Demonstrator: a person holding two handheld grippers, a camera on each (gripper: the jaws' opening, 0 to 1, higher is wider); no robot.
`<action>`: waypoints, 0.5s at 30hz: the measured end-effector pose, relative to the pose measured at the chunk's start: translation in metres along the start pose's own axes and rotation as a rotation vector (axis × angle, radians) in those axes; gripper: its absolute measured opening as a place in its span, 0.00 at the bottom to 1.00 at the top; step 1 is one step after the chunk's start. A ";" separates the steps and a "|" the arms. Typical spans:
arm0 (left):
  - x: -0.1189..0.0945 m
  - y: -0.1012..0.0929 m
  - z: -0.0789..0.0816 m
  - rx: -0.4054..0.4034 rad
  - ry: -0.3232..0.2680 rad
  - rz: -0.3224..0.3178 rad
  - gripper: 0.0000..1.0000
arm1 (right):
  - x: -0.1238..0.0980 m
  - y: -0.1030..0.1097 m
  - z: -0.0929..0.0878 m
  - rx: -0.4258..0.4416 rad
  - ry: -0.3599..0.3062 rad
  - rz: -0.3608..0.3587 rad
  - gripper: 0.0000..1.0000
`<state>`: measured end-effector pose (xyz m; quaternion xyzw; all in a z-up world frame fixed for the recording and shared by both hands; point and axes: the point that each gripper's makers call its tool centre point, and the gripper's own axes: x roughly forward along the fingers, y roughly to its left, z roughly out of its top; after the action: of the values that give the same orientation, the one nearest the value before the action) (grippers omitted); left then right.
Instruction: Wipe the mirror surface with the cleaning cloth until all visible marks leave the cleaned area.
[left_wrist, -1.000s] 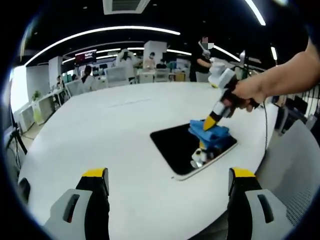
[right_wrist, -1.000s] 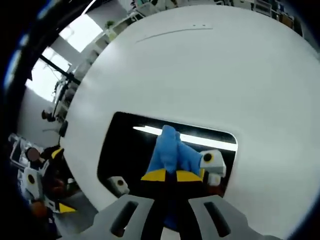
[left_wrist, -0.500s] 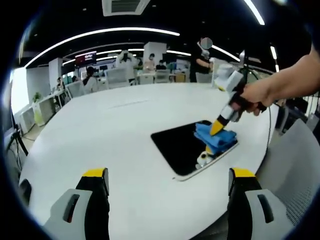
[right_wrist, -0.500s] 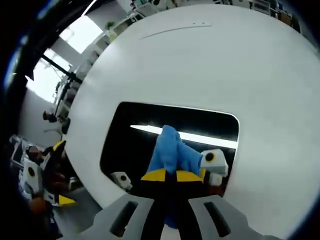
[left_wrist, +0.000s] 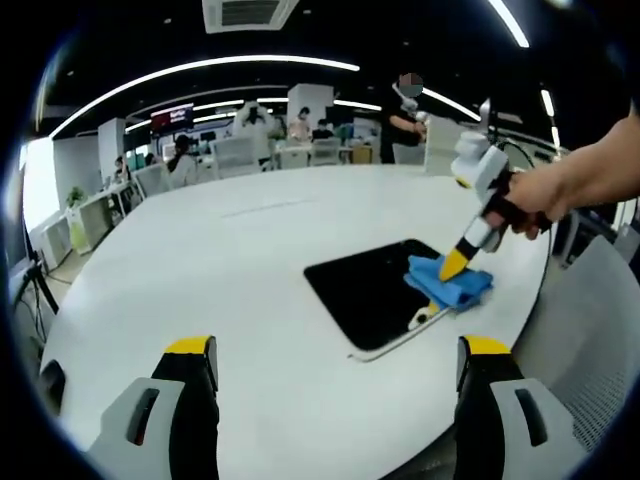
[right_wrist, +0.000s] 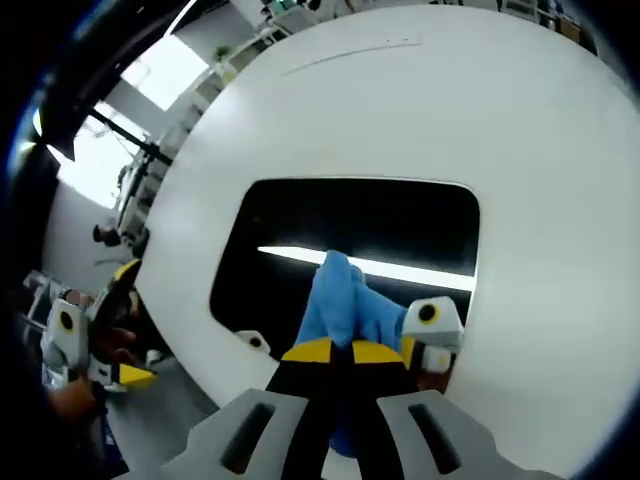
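Blue cleaning cloth (right_wrist: 345, 305), pinched in right hand-held gripper (right_wrist: 335, 352), apparently lies lengthwise across mirror (right_wrist: 300, 225).

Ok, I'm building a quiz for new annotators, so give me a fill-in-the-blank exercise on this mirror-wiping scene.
1. The cloth clamped in the right gripper is ____ in colour.
2. The mirror lies flat on a ____ table.
3. The jaws of the left gripper stand ____, holding nothing.
4. In the left gripper view, the cloth sits at the mirror's ____ edge.

Missing words: blue; white; open; right
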<state>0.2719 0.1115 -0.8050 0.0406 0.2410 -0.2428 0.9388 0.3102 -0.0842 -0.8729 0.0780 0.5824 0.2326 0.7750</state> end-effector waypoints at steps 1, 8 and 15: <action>0.000 0.000 0.000 0.001 0.000 0.000 1.00 | 0.000 0.000 -0.001 -0.001 0.001 0.002 0.00; -0.001 0.001 0.002 -0.005 -0.005 0.009 1.00 | -0.005 0.004 -0.014 -0.011 0.018 0.015 0.00; -0.001 0.002 0.002 -0.002 -0.008 0.015 1.00 | -0.002 0.002 -0.014 -0.018 0.034 0.019 0.00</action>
<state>0.2728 0.1133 -0.8026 0.0404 0.2374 -0.2357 0.9415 0.2959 -0.0857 -0.8745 0.0728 0.5925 0.2466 0.7635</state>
